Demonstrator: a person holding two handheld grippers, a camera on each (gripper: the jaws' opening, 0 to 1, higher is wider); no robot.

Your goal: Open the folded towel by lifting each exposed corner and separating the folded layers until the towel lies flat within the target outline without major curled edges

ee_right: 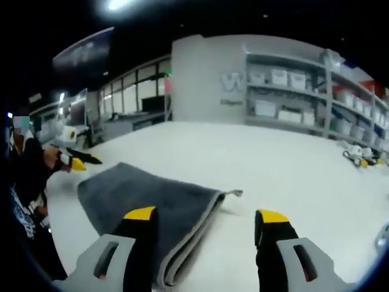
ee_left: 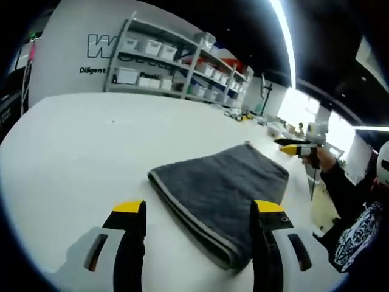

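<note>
The folded towel (ee_left: 222, 191) lies on the white table (ee_left: 79, 152), untouched. The left gripper (ee_left: 199, 210) and right gripper (ee_right: 208, 219) both hover above the towel, jaws apart and empty. For this step, approach an exposed corner low, then pinch only the top layer.

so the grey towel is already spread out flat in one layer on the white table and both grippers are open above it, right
Not quite. The grey towel is folded, not spread in one layer: the left gripper view shows stacked layers along its near edge. The rest holds: it lies on the white table, and the left gripper and right gripper hover with jaws open.
</note>
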